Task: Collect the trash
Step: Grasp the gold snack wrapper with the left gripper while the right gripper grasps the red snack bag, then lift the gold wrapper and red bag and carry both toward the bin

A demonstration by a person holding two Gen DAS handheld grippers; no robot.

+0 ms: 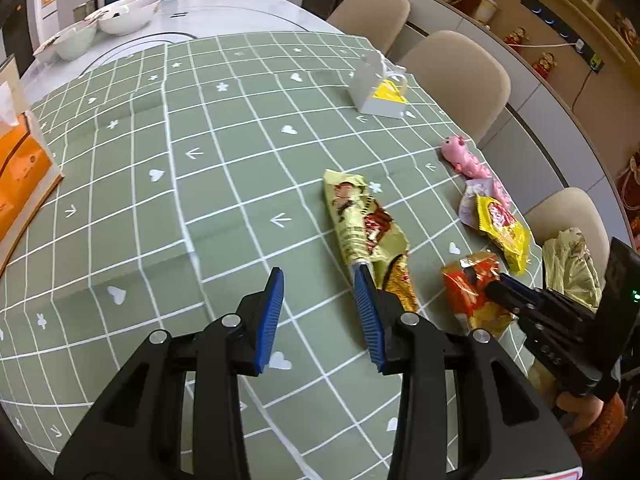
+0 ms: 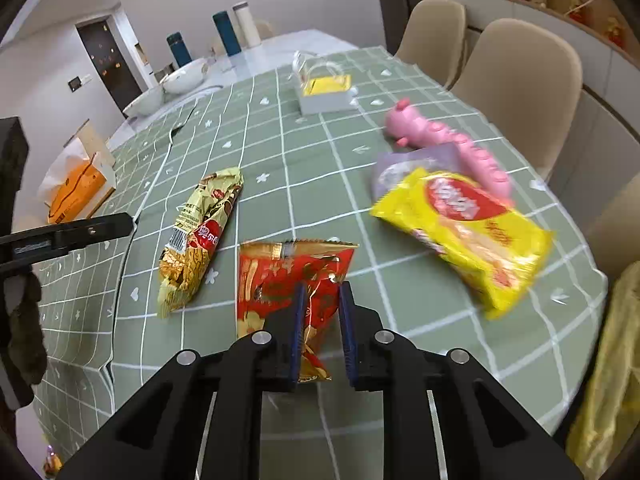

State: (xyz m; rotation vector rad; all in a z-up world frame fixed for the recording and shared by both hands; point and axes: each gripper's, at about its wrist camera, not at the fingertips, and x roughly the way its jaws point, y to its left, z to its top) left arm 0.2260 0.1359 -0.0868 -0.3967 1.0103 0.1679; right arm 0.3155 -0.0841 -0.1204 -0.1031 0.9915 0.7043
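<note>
Right gripper (image 2: pixel 323 312) is down on the crinkled red-and-gold foil snack wrapper (image 2: pixel 288 280), jaws part-open and straddling its near end; the foil sits between the blue pads, but no squeeze shows yet, so I read this as the grasp step of collecting the first piece. The next move looks like a firm close on that thin, slippery foil, then a lift clear of the green checked tablecloth (image 2: pixel 320 152).

Left gripper (image 1: pixel 320 308) hangs wide open and holds nothing, its right finger just beside the long gold-and-red snack wrapper (image 1: pixel 366 224), which lies flat mid-table.

The right view alone shows how the foil sits between the pads; the left view sees only that gripper's outer side against the red wrapper. The yellow snack packet with a red oval (image 2: pixel 464 232) lies near the table's right edge, overlapping a pale lilac packet (image 2: pixel 404 164) beside a pink plush toy (image 2: pixel 436 136). The left view adds a pale yellow-green plastic bag (image 1: pixel 572 268) off the table edge, perhaps the trash bag.
</note>
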